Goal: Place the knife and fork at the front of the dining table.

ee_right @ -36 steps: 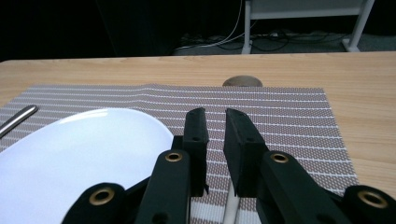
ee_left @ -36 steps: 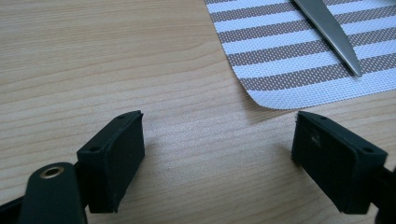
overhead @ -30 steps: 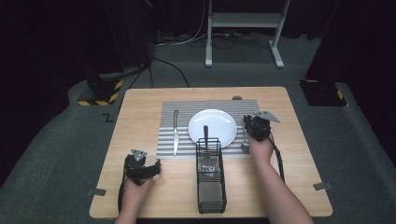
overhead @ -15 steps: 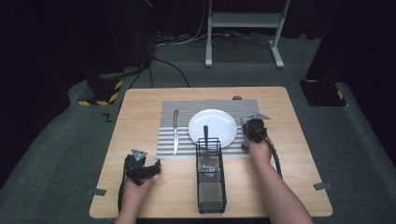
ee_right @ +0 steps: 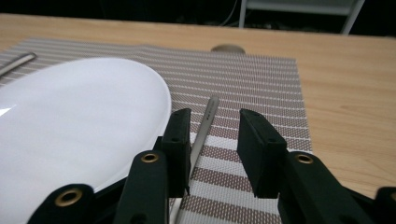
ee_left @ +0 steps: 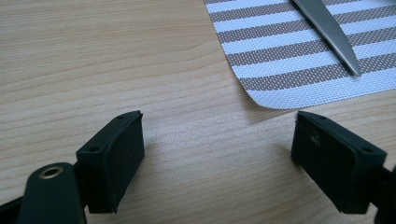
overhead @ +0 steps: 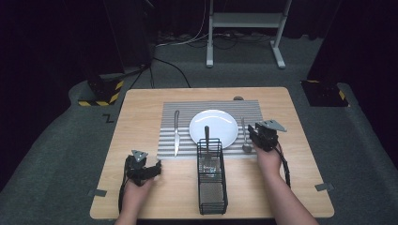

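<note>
Spoon (overhead: 244, 136) lies flat on the striped mat (overhead: 187, 110), just right of the plate (overhead: 213, 127), long axis running front to back: bowl toward the person, handle tip toward the far edge of the mat. In the right gripper view the handle (ee_right: 205, 122) runs away from the camera, parallel to the plate rim (ee_right: 159, 93) and just beside it. Right gripper (overhead: 257, 136) sits low over the bowel end of the spoon; its jaws have just been opening and now stand partly apart, the handle passing between them close against the left jaw, no pad pressing on it: released. Left gripper (overhead: 149, 169) rests on bare table (overhead: 141, 108) well left of the plate, near the mat's front corner (ee_left: 275, 100); jaws wide apart, nothing between them but wood. Knife (overhead: 176, 132) lies left of the plate, also front to back; its tip (ee_left: 348, 60) shows in the left gripper view. Wire basket (overhead: 211, 176) stands in front of the plate.
</note>
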Motion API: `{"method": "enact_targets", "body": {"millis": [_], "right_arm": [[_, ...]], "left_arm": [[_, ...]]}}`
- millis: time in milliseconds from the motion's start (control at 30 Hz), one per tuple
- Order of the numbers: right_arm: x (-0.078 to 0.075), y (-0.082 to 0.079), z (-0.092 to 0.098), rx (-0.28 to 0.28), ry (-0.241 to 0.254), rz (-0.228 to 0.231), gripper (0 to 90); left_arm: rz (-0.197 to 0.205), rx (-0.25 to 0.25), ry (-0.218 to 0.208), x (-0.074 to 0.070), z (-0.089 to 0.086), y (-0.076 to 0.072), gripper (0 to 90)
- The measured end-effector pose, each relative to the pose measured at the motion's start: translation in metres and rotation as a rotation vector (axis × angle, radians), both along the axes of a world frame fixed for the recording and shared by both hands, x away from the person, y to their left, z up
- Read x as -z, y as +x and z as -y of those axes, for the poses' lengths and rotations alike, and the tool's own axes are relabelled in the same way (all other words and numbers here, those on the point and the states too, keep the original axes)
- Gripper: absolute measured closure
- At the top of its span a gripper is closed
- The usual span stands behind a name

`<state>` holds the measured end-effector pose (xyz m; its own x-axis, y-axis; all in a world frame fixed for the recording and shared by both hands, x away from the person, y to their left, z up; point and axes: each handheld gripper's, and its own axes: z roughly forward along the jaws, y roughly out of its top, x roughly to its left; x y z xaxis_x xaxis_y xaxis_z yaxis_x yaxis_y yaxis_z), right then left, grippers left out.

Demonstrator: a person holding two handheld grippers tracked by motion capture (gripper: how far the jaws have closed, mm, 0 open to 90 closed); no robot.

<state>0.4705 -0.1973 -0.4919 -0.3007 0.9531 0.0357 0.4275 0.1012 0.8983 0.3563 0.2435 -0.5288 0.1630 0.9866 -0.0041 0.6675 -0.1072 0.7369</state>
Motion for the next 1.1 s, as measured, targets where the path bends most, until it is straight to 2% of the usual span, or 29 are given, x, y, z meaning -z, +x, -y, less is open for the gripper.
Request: {"method": "enact_targets", "body": {"millis": [367,533,633,767,933,1000,1100], "right_arm": [[-0.026,-0.063,0.000,-0.060,0.046,0.167,48.3],[-0.042,-0.089,-0.010,-0.109,0.094,0.271,42.2],[-0.051,-0.101,-0.020,-0.132,0.091,0.329,34.8],[-0.063,-0.112,-0.033,-0.169,0.150,0.333,32.9],[-0.077,-0.120,-0.057,-0.240,0.153,0.360,35.3],[-0.080,-0.119,-0.067,-0.268,0.155,0.357,38.4],[-0.084,-0.114,-0.085,-0.310,0.132,0.360,42.1]], "left_arm": [[0.001,-0.003,0.000,0.000,0.000,0.000,17.3],[0.002,-0.004,0.000,0.000,0.001,0.000,17.4],[0.002,-0.004,0.000,0.000,0.001,0.000,17.4],[0.002,-0.004,0.000,0.000,0.001,0.000,17.4],[0.002,-0.003,0.000,0.000,0.000,0.000,17.4],[0.002,-0.003,0.000,0.000,0.000,0.000,17.3],[0.002,-0.002,0.000,0.000,0.000,0.000,17.4]]}}
